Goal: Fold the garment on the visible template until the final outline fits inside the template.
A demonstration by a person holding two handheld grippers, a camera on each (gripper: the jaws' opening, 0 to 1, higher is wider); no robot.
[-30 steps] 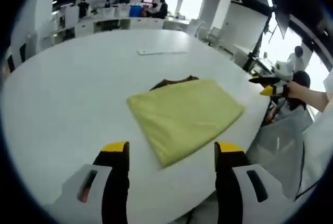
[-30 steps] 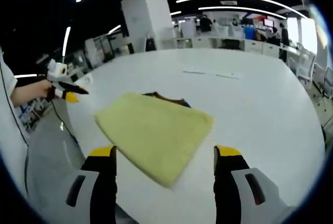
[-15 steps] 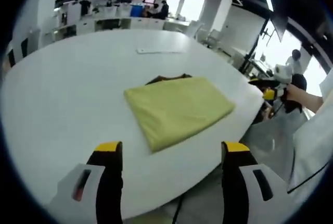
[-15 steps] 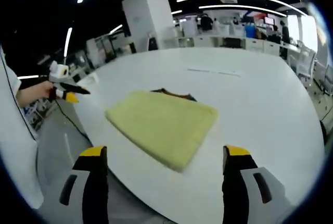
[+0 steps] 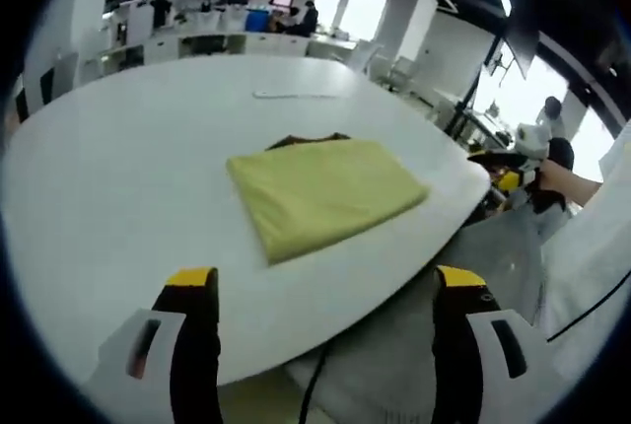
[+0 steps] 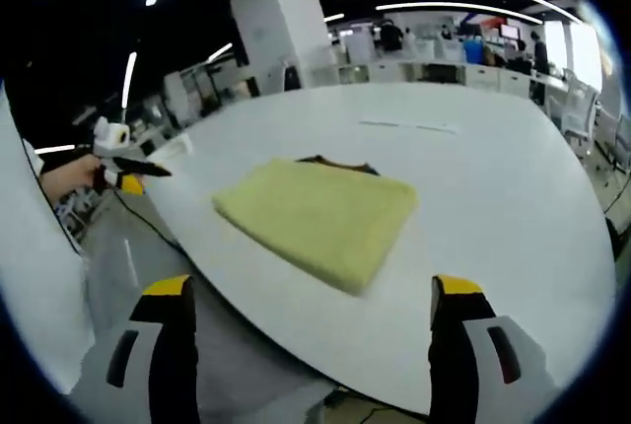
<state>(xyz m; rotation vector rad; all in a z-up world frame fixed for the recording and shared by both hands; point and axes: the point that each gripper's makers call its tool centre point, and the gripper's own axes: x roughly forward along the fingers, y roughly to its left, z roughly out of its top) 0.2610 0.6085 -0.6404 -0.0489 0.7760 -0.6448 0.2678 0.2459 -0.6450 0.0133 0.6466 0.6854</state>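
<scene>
1. Folded yellow garment [image 5: 320, 192] lying flat on the white table [image 5: 118, 187], near its edge, as a tidy rectangle.
2. Dark template [image 5: 308, 140] peeking out just at the far edge, so outline likely fits.
3. Left gripper [image 5: 325, 296] spread wide, holding nothing, well short of the cloth.
4. Right gripper [image 6: 311, 301] likewise agape and empty, off the table edge.
5. Looks finished: both hanging clear, keeping the fold undisturbed.
</scene>
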